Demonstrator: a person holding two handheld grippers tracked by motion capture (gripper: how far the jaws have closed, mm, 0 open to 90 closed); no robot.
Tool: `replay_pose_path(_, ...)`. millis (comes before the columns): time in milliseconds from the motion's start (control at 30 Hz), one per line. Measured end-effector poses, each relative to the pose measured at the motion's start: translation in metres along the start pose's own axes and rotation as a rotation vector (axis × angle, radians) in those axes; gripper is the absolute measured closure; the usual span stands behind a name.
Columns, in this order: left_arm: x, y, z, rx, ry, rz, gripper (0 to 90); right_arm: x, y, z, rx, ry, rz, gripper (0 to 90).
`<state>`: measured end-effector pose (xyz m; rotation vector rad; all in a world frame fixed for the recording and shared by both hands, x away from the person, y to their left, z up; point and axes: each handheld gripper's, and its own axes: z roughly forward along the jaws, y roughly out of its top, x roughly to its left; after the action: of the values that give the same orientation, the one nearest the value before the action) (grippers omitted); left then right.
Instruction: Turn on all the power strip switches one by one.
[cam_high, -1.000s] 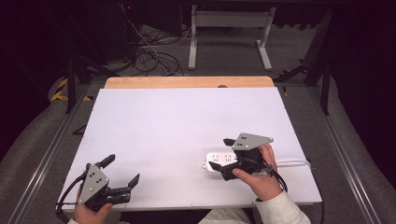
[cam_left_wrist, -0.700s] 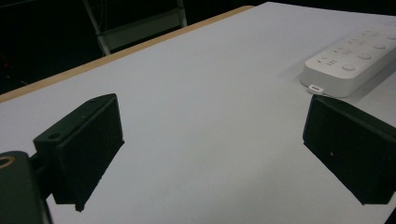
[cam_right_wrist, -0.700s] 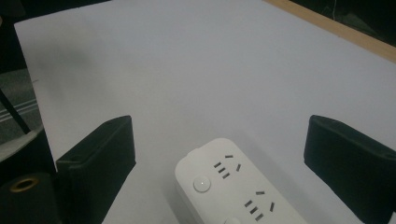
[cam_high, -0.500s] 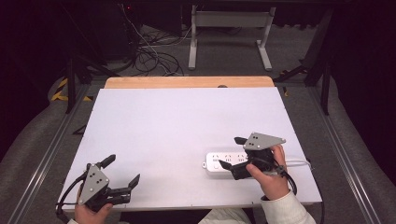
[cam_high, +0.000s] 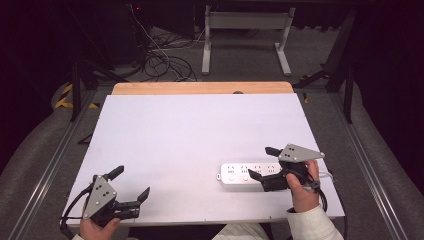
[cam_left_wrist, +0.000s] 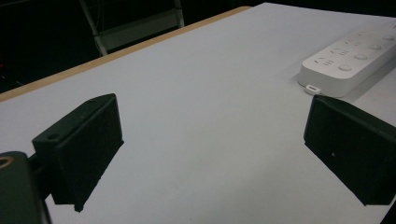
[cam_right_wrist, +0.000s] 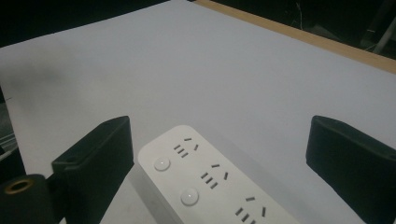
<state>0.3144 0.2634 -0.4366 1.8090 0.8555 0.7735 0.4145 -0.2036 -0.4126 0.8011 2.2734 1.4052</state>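
Right gripper (cam_high: 261, 163): shifted rightward along the power strip (cam_high: 245, 174) over the last second, from near the strip's left-middle to its right end; jaws spread, one on each side of the strip. Right hand (cam_high: 303, 184): moved rightward with it, now nearer the table's right edge.

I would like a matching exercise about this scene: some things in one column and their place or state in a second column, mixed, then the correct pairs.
Column one:
1. power strip
2. left gripper
3. right gripper
4. wooden table edge

Column two:
A. open, at the near left corner, over bare tabletop
B. at the far side of the white surface
C. white, lying flat near the right front
D. open, its jaws on either side of the strip's end

Pairs: 1-C, 2-A, 3-D, 4-B
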Motion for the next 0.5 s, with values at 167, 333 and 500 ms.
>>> replay_pose_path(167,0.003,0.0,-0.002,-0.016,-0.024,-0.004,3.4,-0.011,-0.014,-0.006,-0.023,-0.016,0.009,7.9)
replay_pose_path(333,0.004,-0.002,-0.002,-0.014,-0.029,-0.004,2.5,-0.022,-0.029,-0.011,-0.032,-0.019,0.022,7.9)
replay_pose_path(500,0.004,-0.002,-0.003,-0.022,-0.034,0.005,2.4,-0.027,-0.041,-0.016,-0.04,-0.025,0.012,7.9)
